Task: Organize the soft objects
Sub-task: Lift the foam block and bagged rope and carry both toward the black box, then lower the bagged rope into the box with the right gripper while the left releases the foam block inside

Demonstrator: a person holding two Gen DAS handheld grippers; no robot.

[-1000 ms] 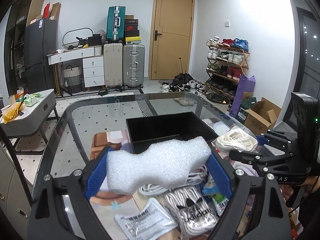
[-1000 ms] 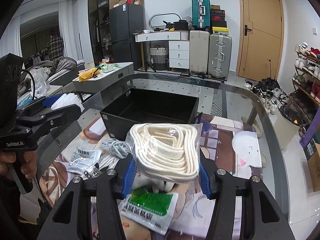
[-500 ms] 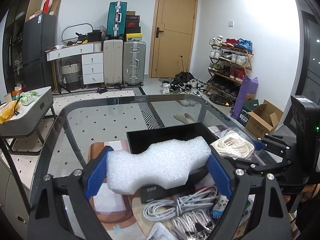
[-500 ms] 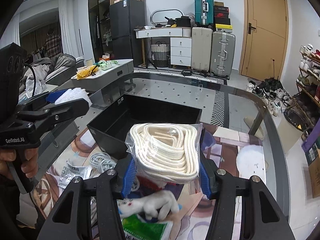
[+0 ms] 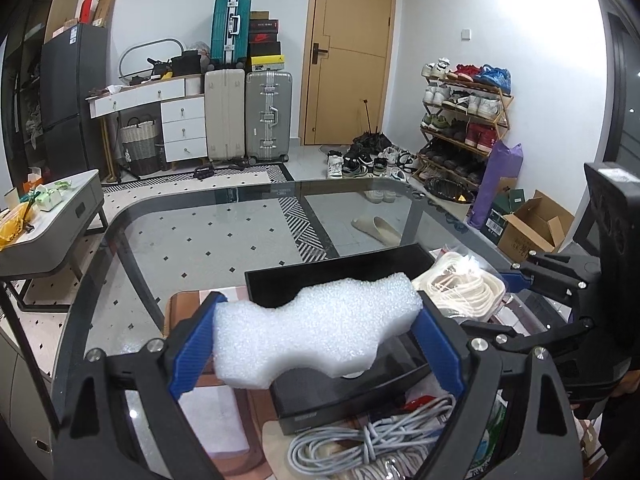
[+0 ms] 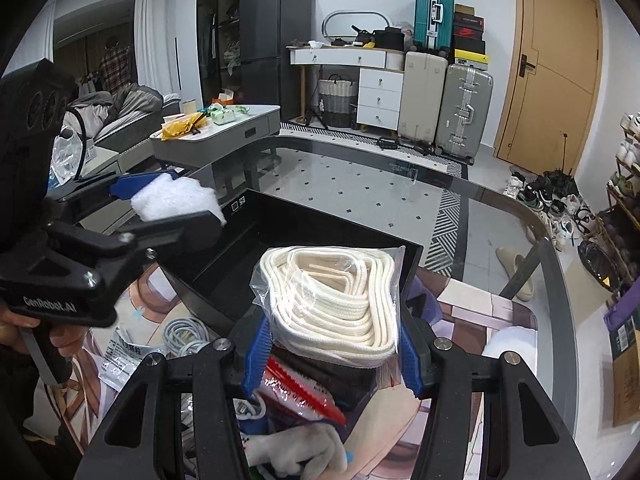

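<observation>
Both tools nearer black bin [image 5: 340, 276], left tool [image 5: 318, 334] clamping foam [image 5: 316, 328], right tool [image 6: 332, 344] clamping bagged rope [image 6: 332, 300]

Black bin [image 6: 320, 248] interior open ahead of both tools; beyond it, bare glass worktop [image 5: 224, 240]; cables [image 5: 372, 440] clutter below.

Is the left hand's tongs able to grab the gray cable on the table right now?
Probably not yet. The left tongs are already full, clamped on the white foam piece, so nothing else fits. The gray cable lies uncovered just below.
</observation>
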